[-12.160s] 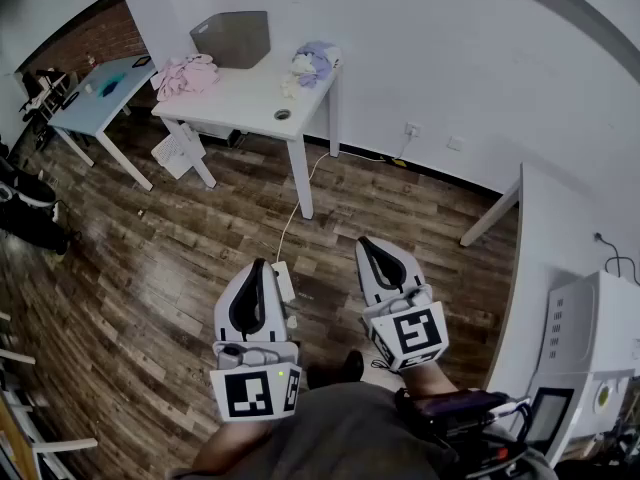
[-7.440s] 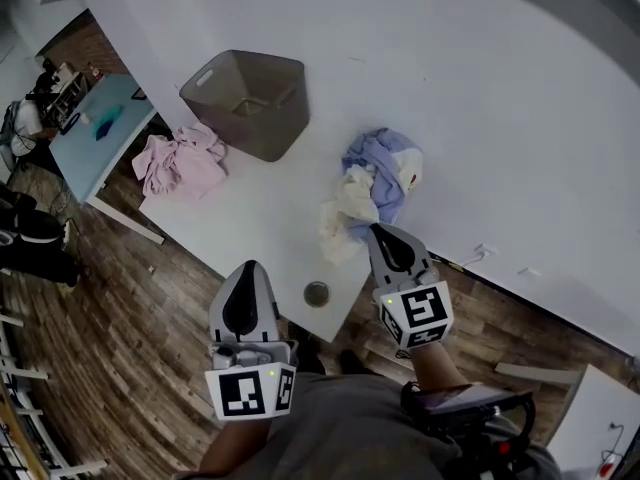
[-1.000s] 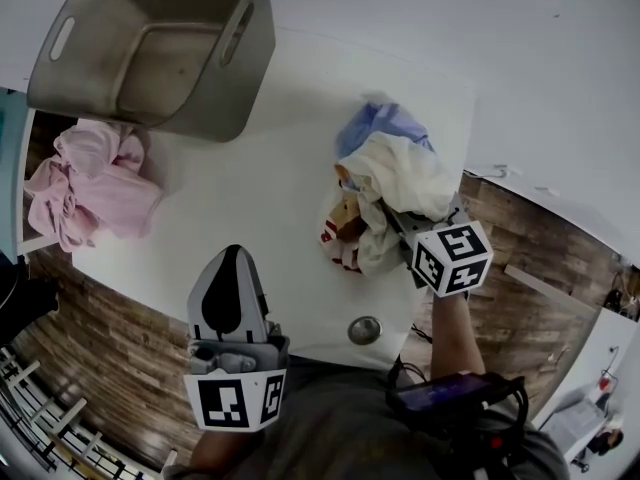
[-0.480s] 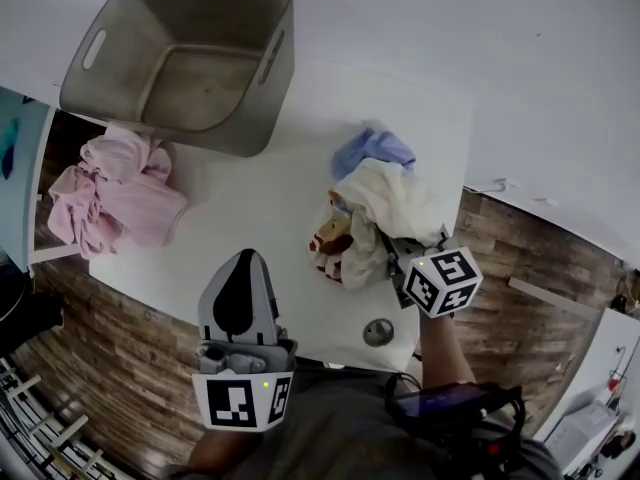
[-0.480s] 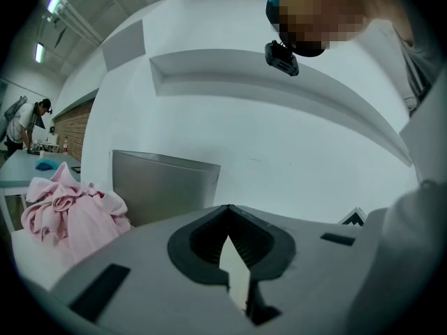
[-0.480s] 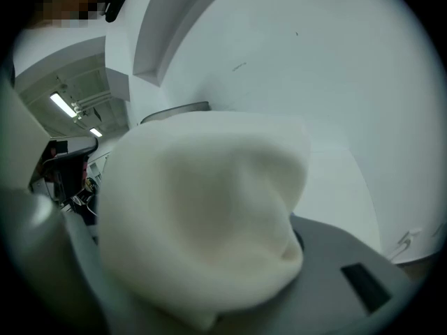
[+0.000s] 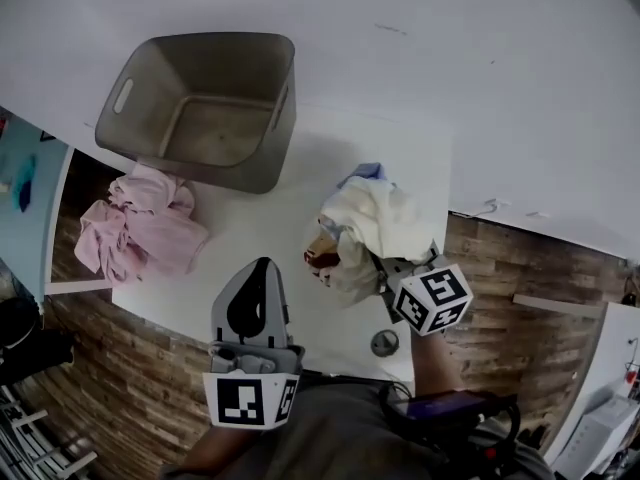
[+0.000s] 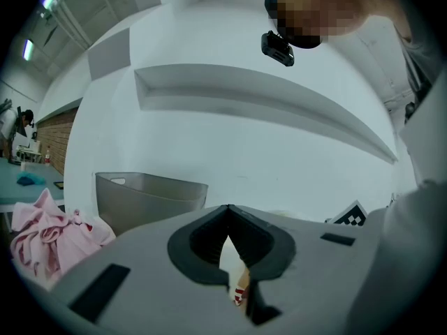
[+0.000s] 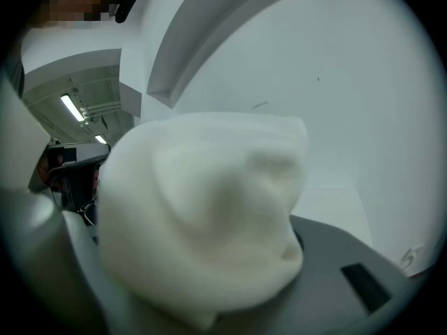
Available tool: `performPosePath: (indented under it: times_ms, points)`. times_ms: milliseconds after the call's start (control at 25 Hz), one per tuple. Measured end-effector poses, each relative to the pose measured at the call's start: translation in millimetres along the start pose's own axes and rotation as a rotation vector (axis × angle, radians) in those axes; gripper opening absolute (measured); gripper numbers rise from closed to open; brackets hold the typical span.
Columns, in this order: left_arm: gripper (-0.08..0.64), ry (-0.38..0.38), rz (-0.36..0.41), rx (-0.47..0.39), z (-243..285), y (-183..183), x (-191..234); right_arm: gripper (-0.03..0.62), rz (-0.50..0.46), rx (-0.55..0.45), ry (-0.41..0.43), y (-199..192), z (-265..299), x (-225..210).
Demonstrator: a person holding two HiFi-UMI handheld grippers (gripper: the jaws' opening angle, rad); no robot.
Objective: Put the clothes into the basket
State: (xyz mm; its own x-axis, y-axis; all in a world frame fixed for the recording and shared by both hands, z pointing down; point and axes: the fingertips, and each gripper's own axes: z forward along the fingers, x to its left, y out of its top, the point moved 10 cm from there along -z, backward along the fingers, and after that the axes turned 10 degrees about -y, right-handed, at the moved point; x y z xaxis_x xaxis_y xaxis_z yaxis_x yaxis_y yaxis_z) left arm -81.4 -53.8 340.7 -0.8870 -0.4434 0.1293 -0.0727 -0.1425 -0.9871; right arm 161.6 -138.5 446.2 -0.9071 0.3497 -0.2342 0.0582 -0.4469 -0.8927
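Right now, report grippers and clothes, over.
Right gripper just closed on cream garment. Left gripper shut, empty. Pink clothes on table beside basket. Nothing blocking basket.

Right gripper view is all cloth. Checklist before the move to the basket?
1. Right gripper grip on cream garment: ok; jaws have just been closing, cloth between them.
2. Garment clear of table: cannot tell; its lower end hangs low.
3. Blue garment not dragged along: cannot tell; it lies partly under the bundle.
4. Basket upright, empty: ok.
5. Left gripper shut, empty: ok.
6. Pink clothes off the route: ok; they lie off to the left.
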Motion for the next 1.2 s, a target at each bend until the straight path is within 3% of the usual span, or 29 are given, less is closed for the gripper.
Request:
performPosePath:
  times_ms: [200,560,1000,1200]
  points:
    - [0.008,-0.008,0.036,-0.047,-7,21,-17,0.16,-0.024,-0.07,0.016,26,-17,7]
    - [0.008,0.083,0.034,-0.131,-46,37,-73,0.161,-0.126,-0.139,0.103,56,-69,12]
    - [0.008,0.167,0.044,-0.178,-99,28,-143,0.163,-0.192,-0.158,0.173,44,-142,11]
    - [0.008,0.193,0.052,-0.186,-118,25,-155,0.163,-0.199,-0.168,0.192,42,-155,15]
